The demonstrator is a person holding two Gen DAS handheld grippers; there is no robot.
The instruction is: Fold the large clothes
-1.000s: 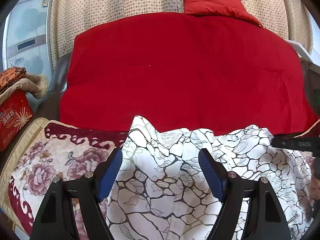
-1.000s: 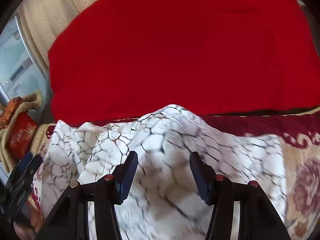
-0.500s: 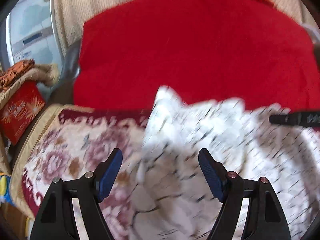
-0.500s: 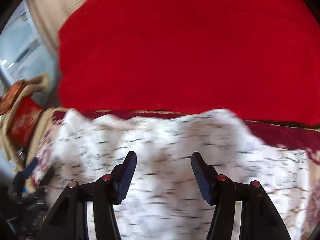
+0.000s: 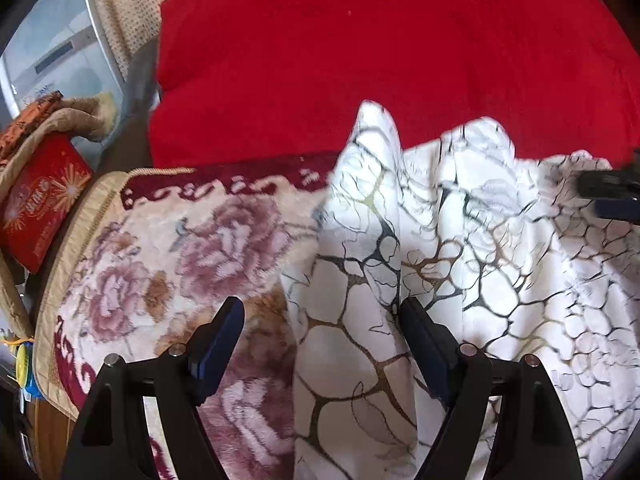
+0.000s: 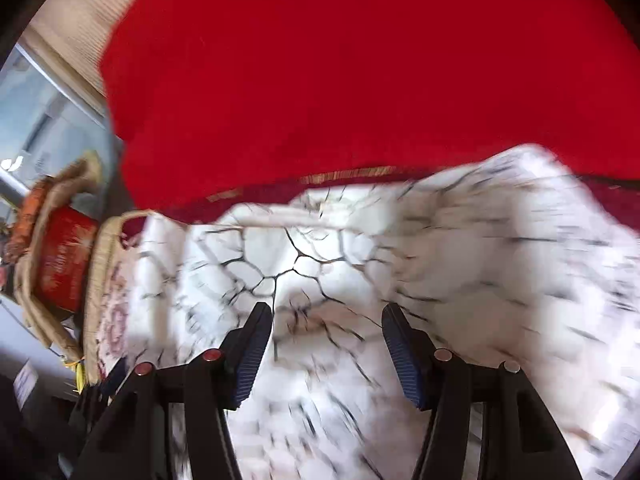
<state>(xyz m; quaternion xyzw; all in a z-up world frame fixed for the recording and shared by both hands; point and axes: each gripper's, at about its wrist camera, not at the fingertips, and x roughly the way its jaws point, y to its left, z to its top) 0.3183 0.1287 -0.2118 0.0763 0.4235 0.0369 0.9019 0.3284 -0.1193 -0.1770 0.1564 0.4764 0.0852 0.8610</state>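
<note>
A white garment with a dark and gold crackle print [image 5: 460, 264] lies crumpled on a floral blanket [image 5: 168, 264]. My left gripper [image 5: 320, 340] is open, its jaws spread over the garment's left edge and the blanket, gripping nothing. In the right wrist view the same garment [image 6: 320, 264] fills the lower half, partly blurred. My right gripper [image 6: 326, 340] is open just above the cloth, holding nothing. The tip of the right gripper [image 5: 612, 196] shows at the right edge of the left wrist view.
A big red cushion [image 5: 380, 52] backs the seat behind the garment and also shows in the right wrist view [image 6: 340, 64]. A red box [image 5: 40, 200] in a beige fabric basket stands at the left. A dotted curtain [image 5: 120, 8] hangs behind.
Both grippers have moved down and leftward over the garment. The view has closed in on the cloth and blanket. Both stay open.
</note>
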